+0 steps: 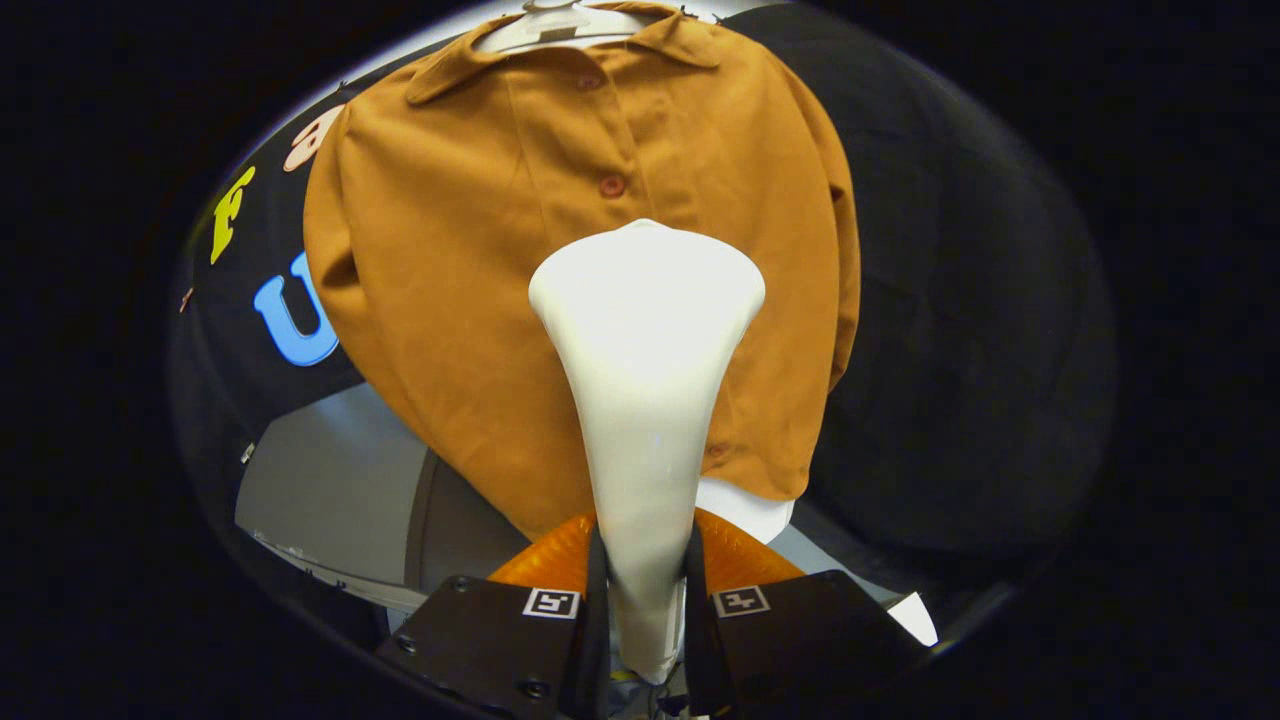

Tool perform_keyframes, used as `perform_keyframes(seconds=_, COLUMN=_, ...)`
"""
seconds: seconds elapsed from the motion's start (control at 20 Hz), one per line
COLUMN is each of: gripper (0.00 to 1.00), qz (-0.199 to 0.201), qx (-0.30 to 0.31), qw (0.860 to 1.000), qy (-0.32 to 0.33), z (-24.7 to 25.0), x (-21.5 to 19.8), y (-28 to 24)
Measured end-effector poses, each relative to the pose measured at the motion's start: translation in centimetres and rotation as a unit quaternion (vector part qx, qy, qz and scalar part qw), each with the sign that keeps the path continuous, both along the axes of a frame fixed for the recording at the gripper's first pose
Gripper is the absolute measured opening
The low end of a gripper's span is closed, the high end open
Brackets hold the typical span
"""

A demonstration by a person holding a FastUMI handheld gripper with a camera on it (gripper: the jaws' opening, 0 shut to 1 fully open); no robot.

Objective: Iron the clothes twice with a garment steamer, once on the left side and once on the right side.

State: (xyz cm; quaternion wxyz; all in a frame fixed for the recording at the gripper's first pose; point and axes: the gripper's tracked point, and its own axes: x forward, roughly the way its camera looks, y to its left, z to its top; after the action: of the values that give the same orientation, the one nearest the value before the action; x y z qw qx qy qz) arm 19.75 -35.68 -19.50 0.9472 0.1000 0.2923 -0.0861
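A white garment steamer stands up between my two fingers, its narrow handle pinched by both and its wide head flaring out ahead. My gripper is shut on that handle. Beyond the head hangs an orange-brown buttoned shirt on a white hanger. The steamer head covers the lower middle of the shirt front, below the second button. Whether the head touches the cloth cannot be told. A white garment edge peeks out under the shirt's hem.
A grey surface lies below and to the left of the shirt. The booth's black cloth wall stands behind and to the right of the shirt.
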Motion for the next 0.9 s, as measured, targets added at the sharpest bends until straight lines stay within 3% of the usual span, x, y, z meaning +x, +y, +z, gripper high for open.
perform_keyframes(seconds=0.2, gripper=0.33, qz=-0.027, qx=-0.015, qw=0.997, qy=-0.069, z=6.3, x=2.9, y=-3.4)
perform_keyframes(seconds=0.45, gripper=0.33, qz=-0.042, qx=-0.015, qw=0.992, qy=-0.119, z=10.3, x=5.9, y=-6.3)
perform_keyframes(seconds=0.9, gripper=0.33, qz=-0.030, qx=-0.023, qw=0.993, qy=-0.109, z=9.4, x=5.9, y=-6.3)
